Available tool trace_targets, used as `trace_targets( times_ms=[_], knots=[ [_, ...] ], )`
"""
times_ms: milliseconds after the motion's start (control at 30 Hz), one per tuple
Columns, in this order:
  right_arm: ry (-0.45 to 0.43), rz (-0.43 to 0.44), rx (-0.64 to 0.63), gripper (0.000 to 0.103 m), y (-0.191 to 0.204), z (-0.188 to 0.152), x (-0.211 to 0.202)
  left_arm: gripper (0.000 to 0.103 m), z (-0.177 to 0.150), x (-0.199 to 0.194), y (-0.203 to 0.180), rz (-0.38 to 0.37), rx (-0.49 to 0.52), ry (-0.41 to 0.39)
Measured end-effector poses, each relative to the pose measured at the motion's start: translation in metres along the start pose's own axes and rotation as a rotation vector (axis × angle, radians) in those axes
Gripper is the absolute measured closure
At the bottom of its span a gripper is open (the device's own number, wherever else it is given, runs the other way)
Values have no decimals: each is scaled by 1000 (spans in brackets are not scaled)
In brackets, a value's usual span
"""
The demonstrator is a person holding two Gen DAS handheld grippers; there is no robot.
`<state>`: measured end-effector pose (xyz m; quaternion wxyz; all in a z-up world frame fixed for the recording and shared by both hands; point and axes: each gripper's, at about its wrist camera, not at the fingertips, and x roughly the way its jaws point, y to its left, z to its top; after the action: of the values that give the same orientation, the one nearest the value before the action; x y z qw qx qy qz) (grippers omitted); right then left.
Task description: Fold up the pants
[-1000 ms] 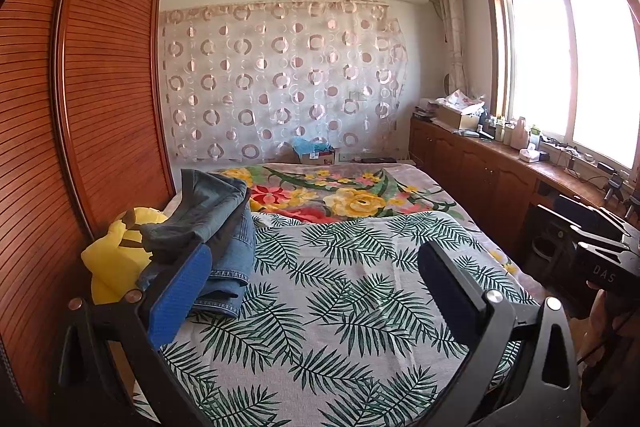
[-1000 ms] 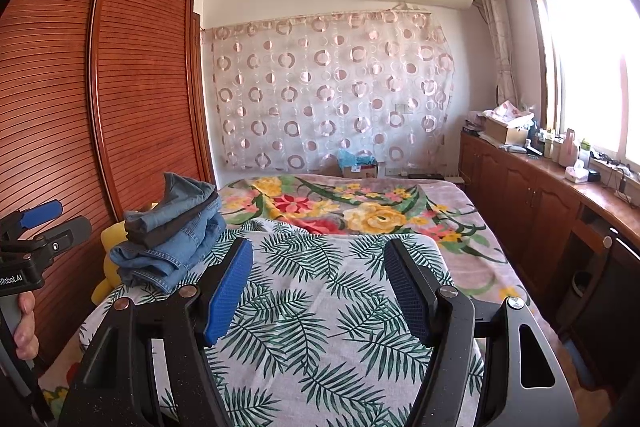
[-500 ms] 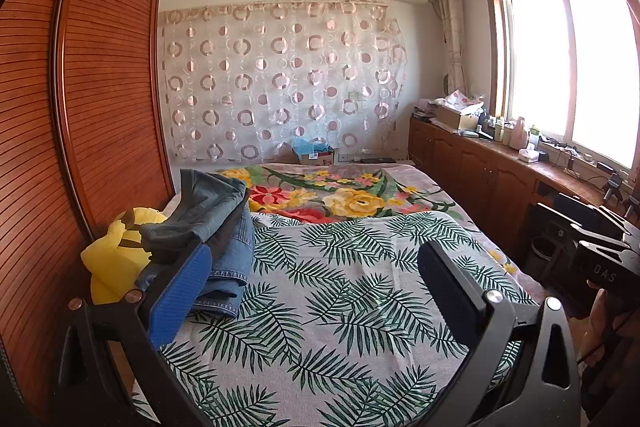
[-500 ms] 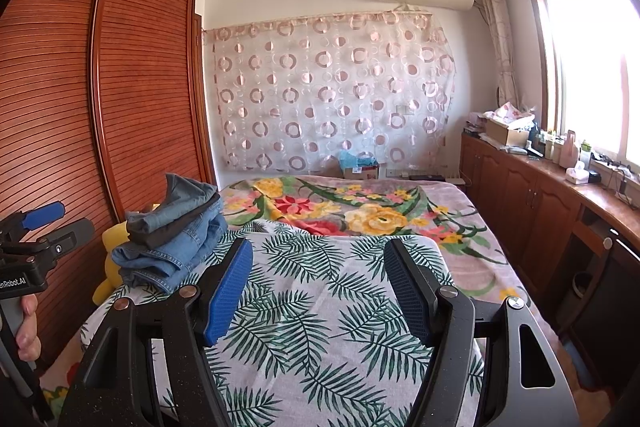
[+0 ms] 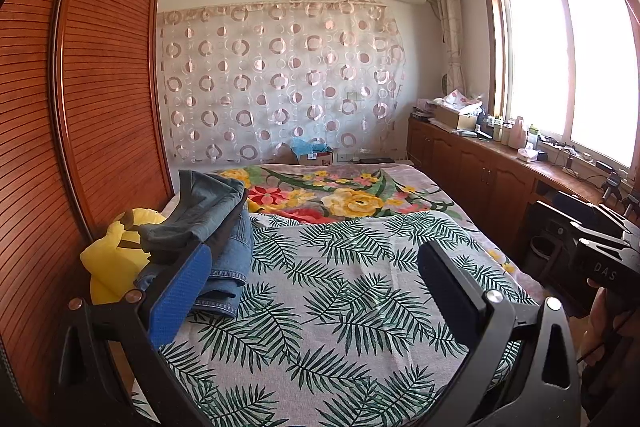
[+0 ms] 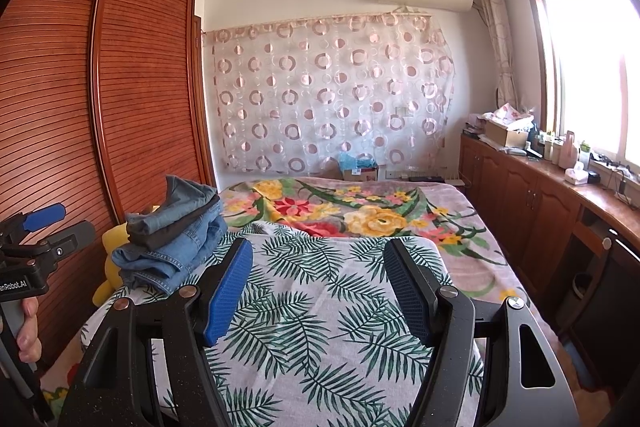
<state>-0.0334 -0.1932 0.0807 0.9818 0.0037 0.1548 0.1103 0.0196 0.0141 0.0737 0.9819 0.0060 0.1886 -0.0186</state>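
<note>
A stack of folded denim pants (image 5: 216, 227) lies at the left edge of the bed, also in the right wrist view (image 6: 176, 239). My left gripper (image 5: 316, 267) is open and empty, held above the leaf-print sheet (image 5: 340, 287), right of the stack. My right gripper (image 6: 320, 267) is open and empty above the same sheet (image 6: 320, 327). The left gripper also shows at the left edge of the right wrist view (image 6: 44, 227). The right gripper's body shows at the right edge of the left wrist view (image 5: 592, 247).
A yellow plush toy (image 5: 108, 259) sits behind the stack against the slatted wooden wardrobe (image 5: 80, 107). A floral blanket (image 5: 340, 195) covers the far half of the bed. Wooden cabinets (image 5: 480, 171) with clutter run under the window on the right.
</note>
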Motion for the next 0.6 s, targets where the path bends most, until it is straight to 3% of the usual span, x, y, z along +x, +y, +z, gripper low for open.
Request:
trace_targets(
  times_ms=[600],
  knots=[
    [2, 2, -2, 33, 1, -2, 1, 0, 0, -1, -3, -2, 1, -2]
  ],
)
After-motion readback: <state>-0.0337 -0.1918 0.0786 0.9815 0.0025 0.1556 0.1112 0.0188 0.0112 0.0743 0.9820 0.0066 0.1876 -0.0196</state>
